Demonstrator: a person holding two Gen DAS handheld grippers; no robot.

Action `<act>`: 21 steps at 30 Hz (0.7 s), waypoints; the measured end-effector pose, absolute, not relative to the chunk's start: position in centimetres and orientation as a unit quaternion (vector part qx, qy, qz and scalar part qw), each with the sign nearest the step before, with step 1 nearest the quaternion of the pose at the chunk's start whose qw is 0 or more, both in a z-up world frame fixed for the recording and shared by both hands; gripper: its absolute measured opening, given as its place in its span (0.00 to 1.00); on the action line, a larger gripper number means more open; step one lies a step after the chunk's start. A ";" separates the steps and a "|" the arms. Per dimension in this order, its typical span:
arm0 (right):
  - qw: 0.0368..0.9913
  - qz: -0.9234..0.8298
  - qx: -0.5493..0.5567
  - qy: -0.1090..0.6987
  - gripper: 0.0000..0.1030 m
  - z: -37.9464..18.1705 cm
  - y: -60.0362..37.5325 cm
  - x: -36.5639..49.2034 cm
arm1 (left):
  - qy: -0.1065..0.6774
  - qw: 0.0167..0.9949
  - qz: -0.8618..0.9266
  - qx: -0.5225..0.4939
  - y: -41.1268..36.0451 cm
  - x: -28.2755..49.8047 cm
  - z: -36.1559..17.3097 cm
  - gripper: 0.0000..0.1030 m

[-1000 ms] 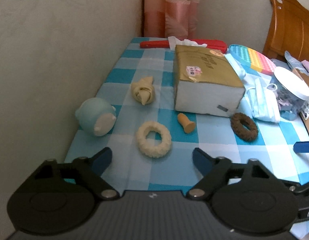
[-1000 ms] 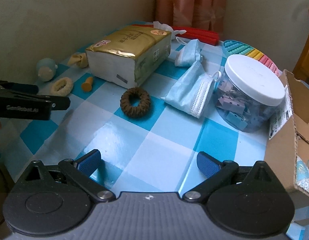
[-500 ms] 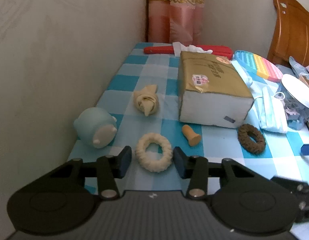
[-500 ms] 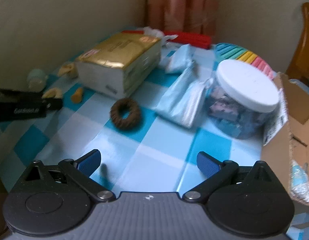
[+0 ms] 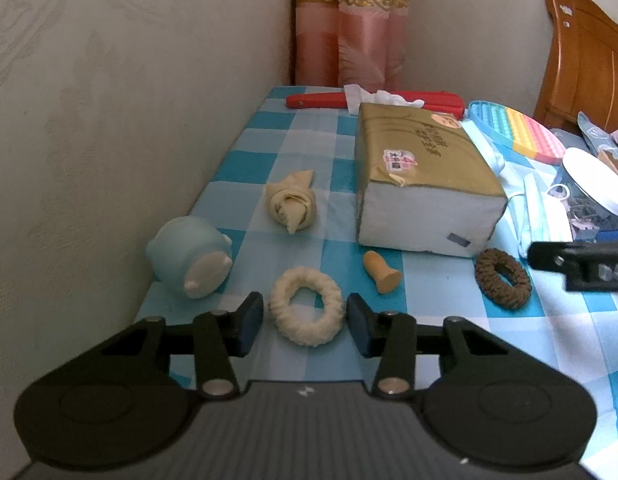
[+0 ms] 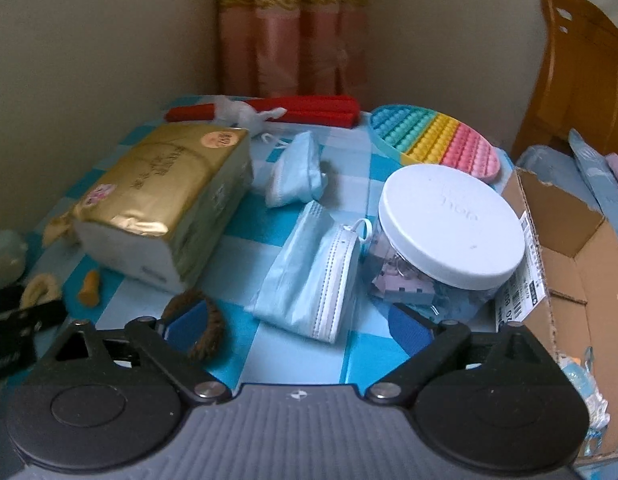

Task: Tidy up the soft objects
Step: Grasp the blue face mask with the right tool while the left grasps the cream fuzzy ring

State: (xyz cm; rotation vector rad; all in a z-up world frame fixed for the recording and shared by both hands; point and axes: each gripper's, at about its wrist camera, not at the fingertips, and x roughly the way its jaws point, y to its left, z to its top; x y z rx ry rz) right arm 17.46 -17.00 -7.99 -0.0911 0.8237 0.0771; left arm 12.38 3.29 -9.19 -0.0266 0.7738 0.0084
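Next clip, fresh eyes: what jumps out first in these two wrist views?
The cream scrunchie lies framed between the pads of the left gripper, jaws partly closed but not touching it. Behind it sits the big gold tissue pack, mid-table on the blue checked cloth. In the right wrist view, the rainbow pop-it toy and white-lidded jar catch the eye.
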 end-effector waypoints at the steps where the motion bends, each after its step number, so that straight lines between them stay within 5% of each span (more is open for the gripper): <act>1: 0.912 0.030 -0.043 0.406 0.87 -8.2 -16.9 17.8 | 0.377 0.926 0.004 -0.013 3.3 12.4 -9.2 0.44; 9: 0.908 0.015 -0.010 0.419 0.79 -9.0 -16.8 19.3 | 0.377 0.926 0.003 -0.012 3.2 12.3 -9.2 0.44; 13: 0.909 0.008 -0.014 0.416 0.59 -9.0 -16.5 19.6 | 0.377 0.926 0.002 -0.012 3.2 12.3 -9.2 0.44; 16: 0.908 0.006 -0.012 0.420 0.54 -9.1 -16.6 19.6 | 0.377 0.926 0.001 -0.014 3.2 12.3 -9.2 0.44; 21: 0.907 0.006 -0.013 0.420 0.58 -8.9 -16.7 19.5 | 0.377 0.926 0.001 -0.017 3.3 12.3 -9.3 0.44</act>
